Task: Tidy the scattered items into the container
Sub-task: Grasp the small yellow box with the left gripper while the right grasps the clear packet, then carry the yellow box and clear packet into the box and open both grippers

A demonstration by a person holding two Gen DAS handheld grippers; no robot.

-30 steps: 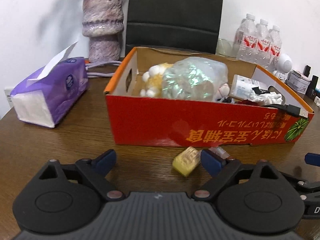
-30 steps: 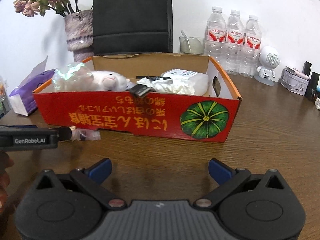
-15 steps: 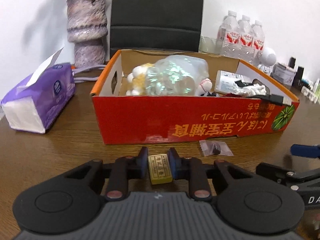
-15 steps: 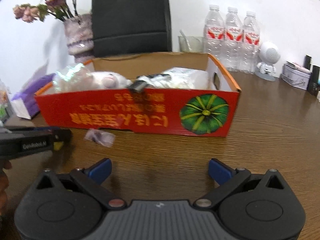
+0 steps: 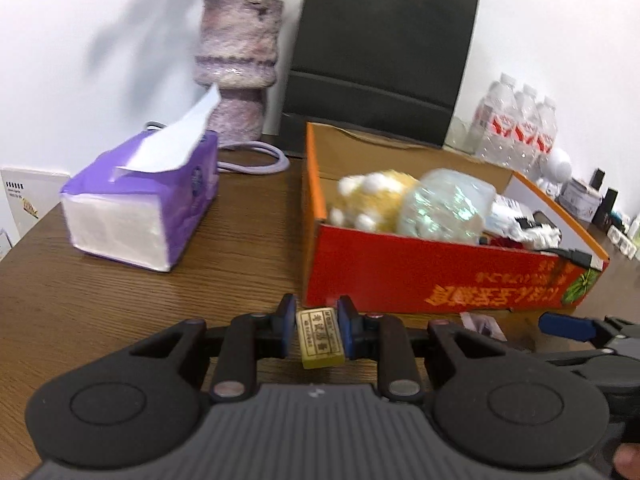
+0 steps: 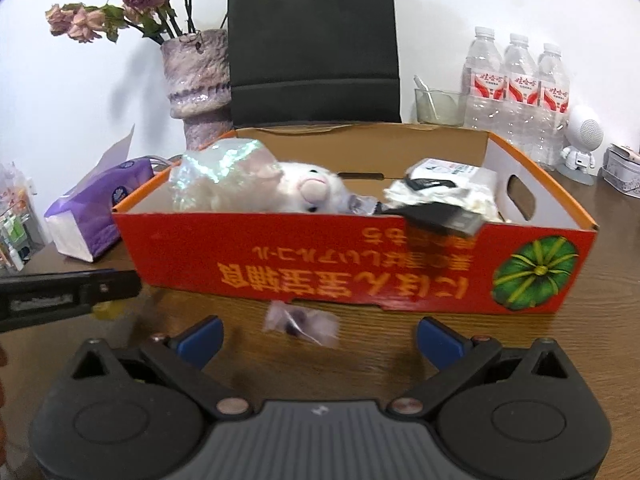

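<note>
Yellow and paper-labelled, a small block (image 5: pixel 320 338) is gripped between the closed left tongs (image 5: pixel 318 330) just above the wooden worktop (image 5: pixel 120 300), its long axis running along the fingers, with the red cardboard box (image 5: pixel 436 284) directly ahead and to the right. A small clear packet (image 6: pixel 300 320) is seen lying against the box's near wall, squarely ahead of the open, empty right tongs (image 6: pixel 320 338), judged the nearer pair for it.
</note>
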